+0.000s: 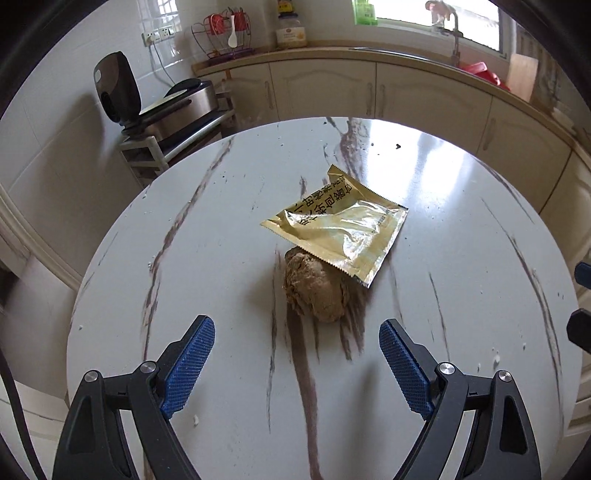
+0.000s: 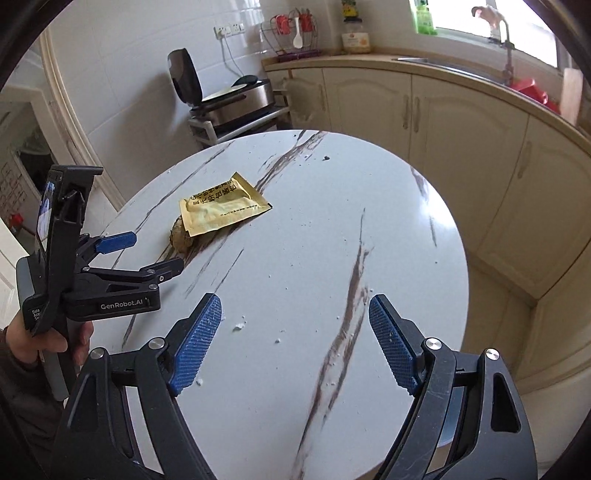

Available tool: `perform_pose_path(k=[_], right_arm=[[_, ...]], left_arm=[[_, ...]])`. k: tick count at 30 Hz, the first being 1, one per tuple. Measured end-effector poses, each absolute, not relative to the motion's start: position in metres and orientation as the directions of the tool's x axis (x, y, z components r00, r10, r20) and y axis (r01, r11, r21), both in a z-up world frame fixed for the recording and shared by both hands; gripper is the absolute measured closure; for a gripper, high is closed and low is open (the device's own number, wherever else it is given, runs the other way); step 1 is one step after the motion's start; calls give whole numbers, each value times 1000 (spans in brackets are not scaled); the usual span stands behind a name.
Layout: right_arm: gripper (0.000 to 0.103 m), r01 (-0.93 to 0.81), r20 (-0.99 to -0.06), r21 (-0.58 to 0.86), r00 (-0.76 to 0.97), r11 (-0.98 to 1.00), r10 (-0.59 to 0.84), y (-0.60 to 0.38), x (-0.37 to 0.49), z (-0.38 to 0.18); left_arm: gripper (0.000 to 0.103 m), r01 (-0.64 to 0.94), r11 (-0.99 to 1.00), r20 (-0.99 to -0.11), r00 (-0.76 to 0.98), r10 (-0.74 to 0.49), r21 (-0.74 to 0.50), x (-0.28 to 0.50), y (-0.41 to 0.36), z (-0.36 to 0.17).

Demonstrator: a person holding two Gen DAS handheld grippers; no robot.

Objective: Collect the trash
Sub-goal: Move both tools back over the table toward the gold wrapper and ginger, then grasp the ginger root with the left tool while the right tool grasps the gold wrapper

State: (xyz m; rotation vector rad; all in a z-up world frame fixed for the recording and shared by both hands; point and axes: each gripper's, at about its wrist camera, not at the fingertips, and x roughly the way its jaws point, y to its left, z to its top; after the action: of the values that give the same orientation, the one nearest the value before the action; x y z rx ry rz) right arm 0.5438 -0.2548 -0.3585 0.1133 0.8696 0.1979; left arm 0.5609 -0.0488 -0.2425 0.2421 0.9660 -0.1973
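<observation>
lying crinkled gold wrapper [image 1: 340, 221], brown lump [image 1: 314, 291]

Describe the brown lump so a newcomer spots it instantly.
Find the round marble-patterned table. Near its middle lies a gold foil packet. The brown lump sits half tucked under the packet's near edge: dull, rough and rounded, where the packet is flat and shiny.

Bright daylight from window [image 1: 436, 14] at upper right, blown out; strong glare on tabletop [image 1: 424, 155] upper right. Heavy fisheye bending, dark vignette corners, slight motion blur low centre.
</observation>
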Motion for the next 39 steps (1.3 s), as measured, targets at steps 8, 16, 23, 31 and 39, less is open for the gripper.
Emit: perform_pose_path(k=[8,16,23,31,39], right_arm=[[22,-142,-769,146,606,979,202,-245,577,-363],[22,-175,-782,126,589,976,206,-220,609,-361],[18,-255,-790,128,557,958,254,-175,638,-363],[16,-228,-817,88,541,970,201,-149,694,-381],[20,-268,-811,133,524,954,260,-148,712,-395]], left_arm=[[34,295,956,-845,513,-152,7,609,-32,-259],[71,322,945,-835,504,-221,-56,612,1,-262],[72,265,963,-838,513,-188,-53,585,57,-256],[72,233,970,-835,519,-184,-69,561,102,-252],[71,235,969,-829,524,-194,-78,552,105,-247]])
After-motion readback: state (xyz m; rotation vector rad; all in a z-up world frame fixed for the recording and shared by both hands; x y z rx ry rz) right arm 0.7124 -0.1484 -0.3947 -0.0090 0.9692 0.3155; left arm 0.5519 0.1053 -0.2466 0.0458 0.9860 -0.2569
